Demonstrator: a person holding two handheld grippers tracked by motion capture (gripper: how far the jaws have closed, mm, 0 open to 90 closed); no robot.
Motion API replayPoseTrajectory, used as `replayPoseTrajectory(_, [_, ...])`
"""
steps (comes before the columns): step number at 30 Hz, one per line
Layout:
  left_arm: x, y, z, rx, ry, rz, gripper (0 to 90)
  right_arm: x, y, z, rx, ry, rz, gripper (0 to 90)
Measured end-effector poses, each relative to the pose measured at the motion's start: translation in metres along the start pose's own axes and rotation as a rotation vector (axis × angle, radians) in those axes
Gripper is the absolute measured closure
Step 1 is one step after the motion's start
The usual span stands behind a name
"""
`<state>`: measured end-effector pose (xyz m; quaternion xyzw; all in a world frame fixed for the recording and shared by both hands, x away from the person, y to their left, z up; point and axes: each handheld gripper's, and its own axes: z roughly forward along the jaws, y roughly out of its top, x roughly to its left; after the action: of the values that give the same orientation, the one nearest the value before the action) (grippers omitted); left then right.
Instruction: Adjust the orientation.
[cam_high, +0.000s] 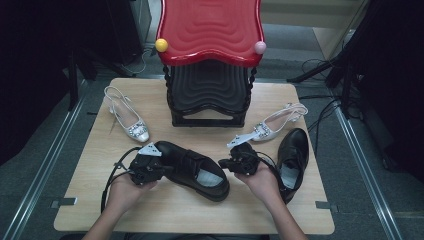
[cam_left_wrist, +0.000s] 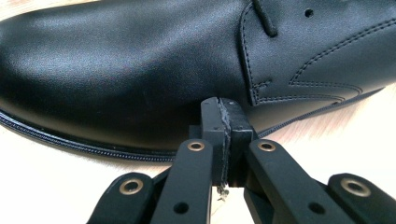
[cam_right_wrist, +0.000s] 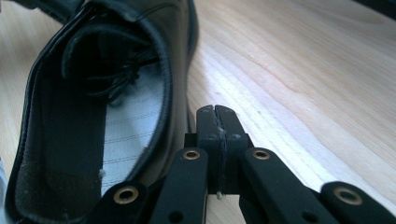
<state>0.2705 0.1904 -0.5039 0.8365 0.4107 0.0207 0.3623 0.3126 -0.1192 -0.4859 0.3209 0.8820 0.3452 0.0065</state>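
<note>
A black leather lace-up shoe (cam_high: 195, 167) lies slanted in the middle of the wooden table (cam_high: 165, 210), toe to the far left. My left gripper (cam_high: 167, 170) is shut and empty, its tips close against the shoe's side. In the left gripper view the closed jaws (cam_left_wrist: 222, 107) meet the glossy upper (cam_left_wrist: 116, 60) just above the sole. My right gripper (cam_high: 223, 164) is also shut and empty beside the heel end. In the right gripper view its tips (cam_right_wrist: 217, 114) stand next to the shoe's opening (cam_right_wrist: 70, 140) with the grey insole.
A second black shoe (cam_high: 295, 150) lies at the right, beside my right hand. Two silver slingback shoes (cam_high: 131, 122) (cam_high: 267, 129) rest farther back, left and right. A red stool on stacked black stools (cam_high: 210, 90) stands at the table's far middle. Cables run on the floor at the right.
</note>
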Motion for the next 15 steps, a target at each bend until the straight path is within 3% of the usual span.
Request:
replayPoseTrajectory(4, [0.0029,-0.0014,0.0015,-0.013,-0.020,-0.018,90.0,0.0031,0.0001,0.0049,0.007,-0.003,-0.010,90.0])
replayPoseTrajectory(8, [0.0000,0.0009,0.0050,-0.011,0.008,0.003,90.0,0.0035,-0.0015,0.0045,0.008,0.009,0.006,90.0])
replayPoseTrajectory(15, [0.0028,0.0054,0.0091,-0.012,0.003,0.004,90.0,0.0102,-0.0066,0.0028,0.011,0.022,0.013,90.0])
